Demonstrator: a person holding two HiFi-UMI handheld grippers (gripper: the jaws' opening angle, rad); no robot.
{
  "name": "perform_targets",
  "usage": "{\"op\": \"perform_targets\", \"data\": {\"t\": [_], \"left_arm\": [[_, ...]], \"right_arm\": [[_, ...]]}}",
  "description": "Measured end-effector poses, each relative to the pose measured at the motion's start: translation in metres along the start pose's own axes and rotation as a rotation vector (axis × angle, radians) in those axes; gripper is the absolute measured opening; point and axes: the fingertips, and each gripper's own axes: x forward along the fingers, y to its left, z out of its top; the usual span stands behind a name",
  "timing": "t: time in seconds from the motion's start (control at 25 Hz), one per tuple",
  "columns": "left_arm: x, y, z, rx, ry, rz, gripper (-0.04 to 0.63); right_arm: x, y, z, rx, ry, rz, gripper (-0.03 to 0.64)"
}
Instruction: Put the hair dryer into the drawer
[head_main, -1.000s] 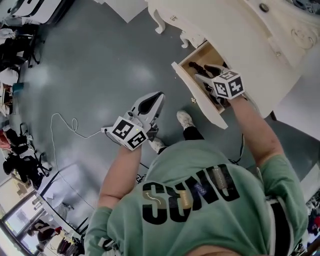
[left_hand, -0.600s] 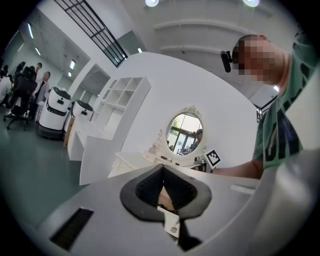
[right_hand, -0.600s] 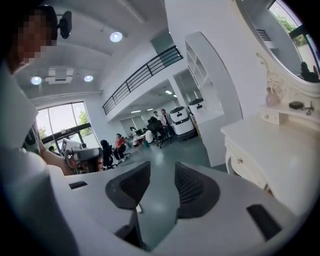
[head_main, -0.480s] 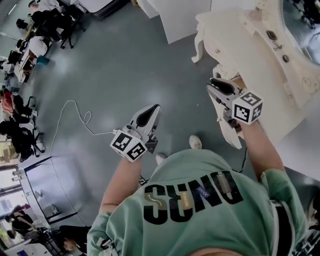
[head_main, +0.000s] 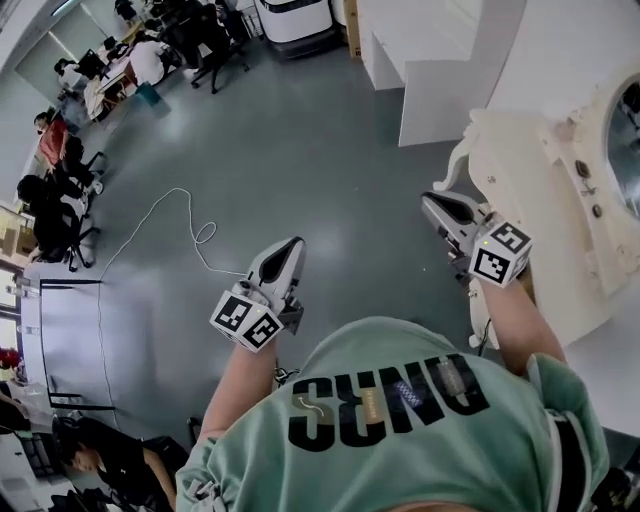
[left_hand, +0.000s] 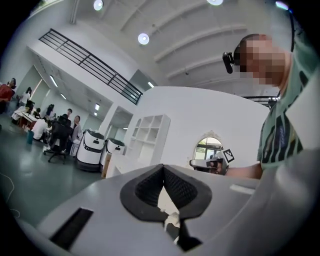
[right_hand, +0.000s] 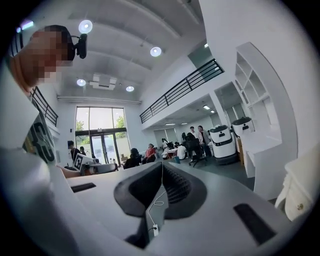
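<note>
Beside the dresser (head_main: 540, 190), nothing was held.
Left gripper (head_main: 289, 246) and right gripper (head_main: 433, 201) jaws were shut, the right's just closed; hair dryer unseen.

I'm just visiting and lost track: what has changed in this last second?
The right gripper left the open drawer of the dresser and rose to level; its jaws have just been closing, with nothing between them. The left gripper rose too, shut and empty. The hair dryer, seen in the drawer before, is out of sight now. The white cable stays on the floor.
</note>
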Motion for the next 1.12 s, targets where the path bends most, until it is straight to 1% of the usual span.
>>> {"op": "perform_targets", "data": {"t": [0.16, 0.28, 0.44, 0.56, 0.72, 1.12], "left_arm": [[-0.033, 0.018, 0.017, 0.023, -0.032, 0.067, 0.0], [-0.062, 0.033, 0.03, 0.016, -0.062, 0.112, 0.0], [-0.094, 0.044, 0.04, 0.01, -0.087, 0.142, 0.0], [-0.1, 0.047, 0.043, 0.006, -0.097, 0.154, 0.0], [-0.103, 0.046, 0.044, -0.003, -0.107, 0.158, 0.0], [-0.103, 0.045, 0.043, -0.003, -0.112, 0.146, 0.0]], "right_arm": [[0.028, 0.024, 0.007, -0.021, 0.015, 0.051, -0.005], [0.05, 0.048, 0.004, -0.029, 0.031, 0.091, -0.006], [0.072, 0.078, -0.005, -0.033, 0.065, 0.125, -0.006], [0.079, 0.079, -0.01, -0.016, 0.076, 0.133, -0.006], [0.079, 0.078, -0.01, -0.001, 0.085, 0.118, -0.006], [0.078, 0.079, -0.013, -0.006, 0.087, 0.118, -0.008]]}}
